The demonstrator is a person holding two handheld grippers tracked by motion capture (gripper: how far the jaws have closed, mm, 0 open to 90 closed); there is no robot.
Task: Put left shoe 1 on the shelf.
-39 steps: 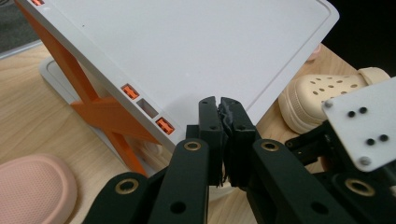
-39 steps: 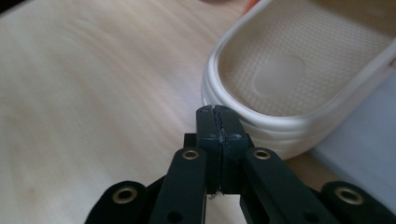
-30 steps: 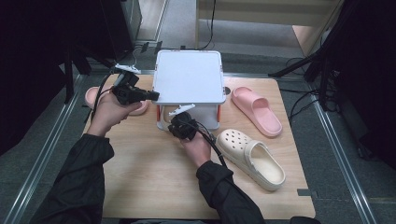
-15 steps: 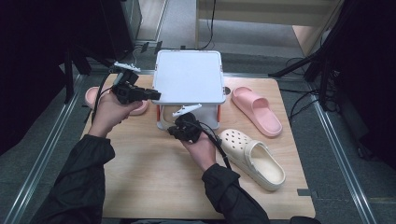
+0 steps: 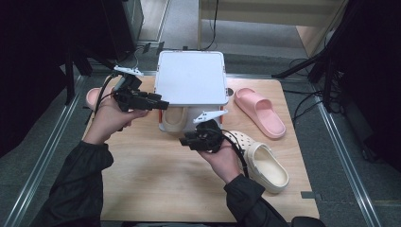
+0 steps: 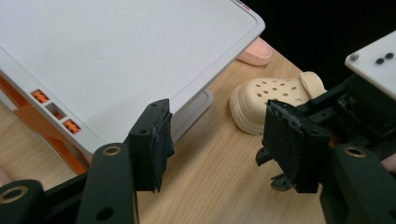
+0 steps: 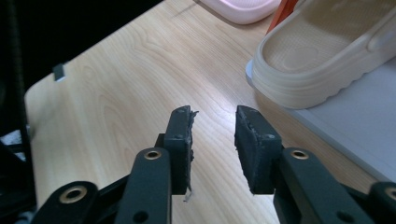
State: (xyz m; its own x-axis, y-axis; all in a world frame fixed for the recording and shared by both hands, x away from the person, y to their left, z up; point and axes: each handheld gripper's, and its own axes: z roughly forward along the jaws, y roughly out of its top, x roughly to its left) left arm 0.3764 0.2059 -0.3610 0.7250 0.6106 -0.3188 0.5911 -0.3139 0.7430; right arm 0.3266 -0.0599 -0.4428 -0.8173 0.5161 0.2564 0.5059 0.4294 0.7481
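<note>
- Since the earlier frame the right gripper (image 5: 185, 140) has drawn back from the front of the rack towards the person, while the left gripper (image 5: 163, 105) stays by the rack's left edge.
- We see the right gripper released: in the right gripper view its two black jaws stand a little apart with only bare wood between them (image 7: 212, 135).
- The left gripper is released too, its jaws spread wide and holding nothing (image 6: 215, 140), hovering just beside the corner of the white two-tier shoe rack with orange legs (image 5: 189, 78).
- The cream foam slide sandal (image 7: 317, 60) lies on the rack's lower shelf, under the white top, with its rounded end pointing out towards the right gripper; the two are near but apart.
- We judge that this sandal is stowed and that the step of placing it is done.
- Three shoes are left on the light wooden table (image 5: 156, 179): the cream perforated clog (image 5: 257, 161) just to the right of the person's right hand, one pink slide sandal (image 5: 260, 111) right of the rack, and a second pink slide (image 5: 93, 96) half hidden behind the left hand.
- The rack's top tier is bare, so we reckon the work is at an early stage, with one shoe of four put away.
- The clog lies closest to the right gripper, so we judge it the likely next pick.
</note>
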